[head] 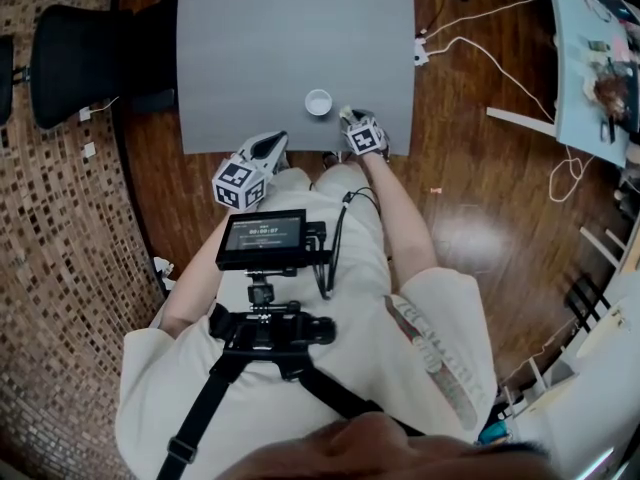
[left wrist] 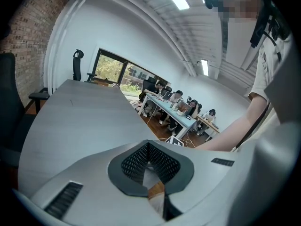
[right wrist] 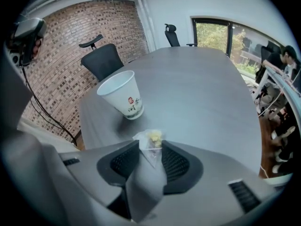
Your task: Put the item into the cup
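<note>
The right claw [right wrist: 150, 144] points steeply down at the near edge of the grey surface [right wrist: 202, 88]. Its jaws stand apart with the item [right wrist: 153, 136], a small clear packet with something yellowish inside, between their tips. The packet lies on the surface and fills most of the gap. Whether the pads actually touch the wrapper is not clear, and it does not look squeezed.

The cup [right wrist: 123, 95], white paper with a small red mark on its side, stands upright on the surface. It is near the packet, beyond it and to the left in the right gripper view, and the two are not touching. In the head view the cup [head: 318, 101] is open and sits just left of the right claw [head: 350, 118], close to the surface's near edge [head: 290, 38].

The left claw [left wrist: 148, 144] has its jaws together at the tips, with nothing between them. It is at the near edge of the surface [left wrist: 80, 121], left of the cup and apart from it, with its marker cube toward the person [head: 275, 140].

A black chair [head: 80, 63] stands at the surface's far left corner, on the brick-patterned floor. In the left gripper view, people [left wrist: 188, 108] sit at a long desk in the background.
</note>
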`<state>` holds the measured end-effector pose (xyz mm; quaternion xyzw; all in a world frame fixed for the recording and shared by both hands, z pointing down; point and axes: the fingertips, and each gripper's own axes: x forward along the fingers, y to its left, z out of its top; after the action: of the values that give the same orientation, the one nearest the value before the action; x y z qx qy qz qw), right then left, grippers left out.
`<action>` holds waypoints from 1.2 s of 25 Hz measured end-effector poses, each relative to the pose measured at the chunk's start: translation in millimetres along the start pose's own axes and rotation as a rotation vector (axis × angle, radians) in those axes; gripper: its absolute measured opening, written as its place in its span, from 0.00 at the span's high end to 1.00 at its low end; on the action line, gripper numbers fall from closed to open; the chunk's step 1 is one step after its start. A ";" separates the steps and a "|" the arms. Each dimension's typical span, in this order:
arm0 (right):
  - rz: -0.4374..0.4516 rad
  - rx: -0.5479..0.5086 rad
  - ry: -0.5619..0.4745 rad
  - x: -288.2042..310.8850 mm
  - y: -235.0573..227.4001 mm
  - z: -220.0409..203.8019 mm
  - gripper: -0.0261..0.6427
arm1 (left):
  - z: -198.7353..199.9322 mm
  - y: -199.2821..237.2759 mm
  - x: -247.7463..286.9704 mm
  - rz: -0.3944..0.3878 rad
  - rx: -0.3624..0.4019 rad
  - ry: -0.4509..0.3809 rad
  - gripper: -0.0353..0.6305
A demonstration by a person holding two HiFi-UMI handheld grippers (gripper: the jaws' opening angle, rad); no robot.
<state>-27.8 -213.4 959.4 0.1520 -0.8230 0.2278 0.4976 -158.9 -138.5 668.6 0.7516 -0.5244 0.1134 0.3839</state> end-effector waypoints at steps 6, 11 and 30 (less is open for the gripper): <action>-0.012 -0.003 -0.004 -0.2 -8.2 -3.6 0.82 | 3.3 1.9 -2.2 0.013 0.006 0.006 0.96; -0.010 -0.003 -0.022 -7.6 -15.2 -5.3 0.88 | 5.3 3.3 -0.8 0.016 0.012 0.005 0.96; 0.052 -0.059 -0.202 -96.0 48.6 120.1 0.88 | 37.5 22.0 -2.5 -0.031 0.045 -0.061 0.96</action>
<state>-97.0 -233.0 815.1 0.1382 -0.8791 0.1996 0.4101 -187.9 -166.2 651.8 0.7712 -0.5214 0.0961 0.3523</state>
